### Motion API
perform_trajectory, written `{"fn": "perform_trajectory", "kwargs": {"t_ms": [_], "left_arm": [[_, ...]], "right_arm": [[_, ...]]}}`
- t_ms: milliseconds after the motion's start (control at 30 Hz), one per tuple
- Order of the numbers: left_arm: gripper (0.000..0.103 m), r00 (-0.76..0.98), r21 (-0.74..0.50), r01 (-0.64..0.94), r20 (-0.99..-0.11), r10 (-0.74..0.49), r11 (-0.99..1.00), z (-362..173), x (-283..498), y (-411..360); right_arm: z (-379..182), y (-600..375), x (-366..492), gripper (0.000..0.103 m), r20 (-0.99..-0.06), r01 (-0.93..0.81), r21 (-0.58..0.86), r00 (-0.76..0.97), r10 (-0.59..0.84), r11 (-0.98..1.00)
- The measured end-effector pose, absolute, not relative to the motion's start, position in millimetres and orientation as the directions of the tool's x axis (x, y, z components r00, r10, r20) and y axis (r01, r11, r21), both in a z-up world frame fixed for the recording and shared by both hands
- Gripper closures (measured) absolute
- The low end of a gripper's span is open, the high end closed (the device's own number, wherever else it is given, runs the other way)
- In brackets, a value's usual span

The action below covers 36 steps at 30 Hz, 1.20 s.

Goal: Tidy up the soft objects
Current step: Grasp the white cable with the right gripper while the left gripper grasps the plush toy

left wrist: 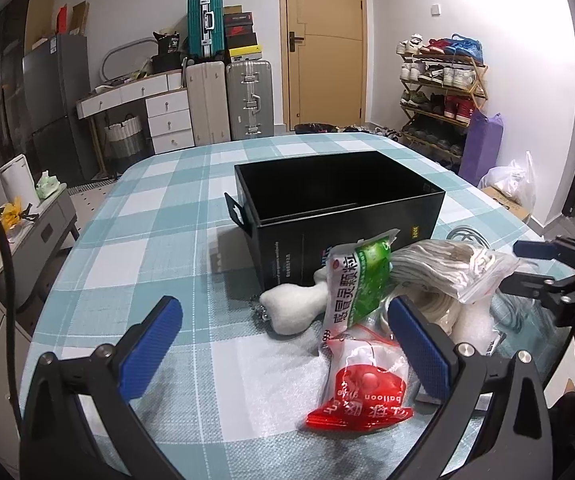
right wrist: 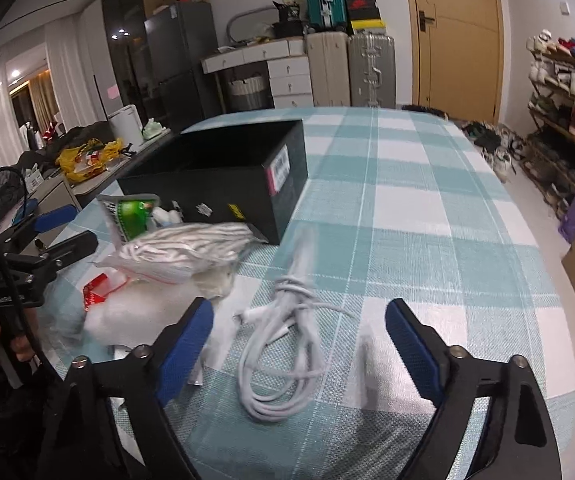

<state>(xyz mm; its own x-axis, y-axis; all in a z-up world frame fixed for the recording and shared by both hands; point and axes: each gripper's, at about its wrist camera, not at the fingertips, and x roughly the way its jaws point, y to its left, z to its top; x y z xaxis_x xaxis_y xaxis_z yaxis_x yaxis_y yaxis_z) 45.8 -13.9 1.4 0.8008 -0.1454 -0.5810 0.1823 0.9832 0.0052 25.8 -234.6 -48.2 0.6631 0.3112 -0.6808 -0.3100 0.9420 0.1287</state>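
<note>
Left wrist view: the left claw (left wrist: pixel 283 344) hangs spread and empty over a heap of soft things: a red balloon packet (left wrist: pixel 361 392), a green sachet (left wrist: pixel 357 280), a white plush toy (left wrist: pixel 293 306) and a bag of white cord (left wrist: pixel 443 266). They lie just in front of the open black box (left wrist: pixel 339 196) on the checked desk (left wrist: pixel 159 216), likely so each can be dropped in. The box floor is too dark to read.

Right wrist view: the right claw (right wrist: pixel 299 344) is spread, its pads clear of the coiled white cable (right wrist: pixel 283 356) lying between them. The cable's far end is blurred.
</note>
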Motion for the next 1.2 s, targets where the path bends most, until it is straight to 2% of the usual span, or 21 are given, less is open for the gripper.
{"fn": "perform_trajectory", "kwargs": {"t_ms": [233,400,567,633,667,867,1000,1033,1200], "left_arm": [[0.0,0.802,0.007,0.189,-0.579,-0.151,0.982,2.0,44.8,-14.9],[0.0,0.798,0.0,0.194,-0.582,-0.157,0.981,2.7,45.9,-14.9],[0.001,0.792,0.007,0.202,-0.59,-0.159,0.979,2.7,50.2,-17.1],[0.004,0.79,0.011,0.211,-0.591,-0.164,0.977,2.9,50.9,-19.1],[0.008,0.788,0.014,0.217,-0.593,-0.166,0.976,2.9,51.1,-20.3],[0.028,0.769,0.014,0.247,-0.611,-0.187,0.969,0.4,56.4,-26.8],[0.046,0.752,0.008,0.267,-0.628,-0.203,0.964,-3.0,62.2,-30.9],[0.047,0.747,0.0,0.272,-0.631,-0.211,0.962,-3.4,63.3,-31.0],[0.052,0.734,-0.005,0.304,-0.637,-0.237,0.953,-4.2,67.6,-37.1]], "right_arm": [[-62.8,-240.3,43.4,0.032,-0.732,-0.252,0.144,0.624,0.274,0.957],[-66.9,-238.1,49.6,0.035,-0.746,-0.251,0.124,0.614,0.257,0.96],[-66.2,-232.1,53.1,0.049,-0.751,-0.278,0.085,0.614,0.245,0.957],[-63.8,-232.6,51.3,0.06,-0.738,-0.285,0.074,0.629,0.245,0.956],[-62.2,-232.8,49.9,0.062,-0.732,-0.291,0.077,0.632,0.252,0.953],[-58.7,-238.5,41.4,0.067,-0.702,-0.303,0.094,0.656,0.279,0.948],[-55.2,-245.1,36.4,0.069,-0.679,-0.308,0.13,0.665,0.311,0.943],[-53.8,-246.7,34.7,0.076,-0.67,-0.311,0.14,0.669,0.321,0.94],[-47.2,-247.3,26.5,0.077,-0.645,-0.338,0.152,0.678,0.353,0.929]]}}
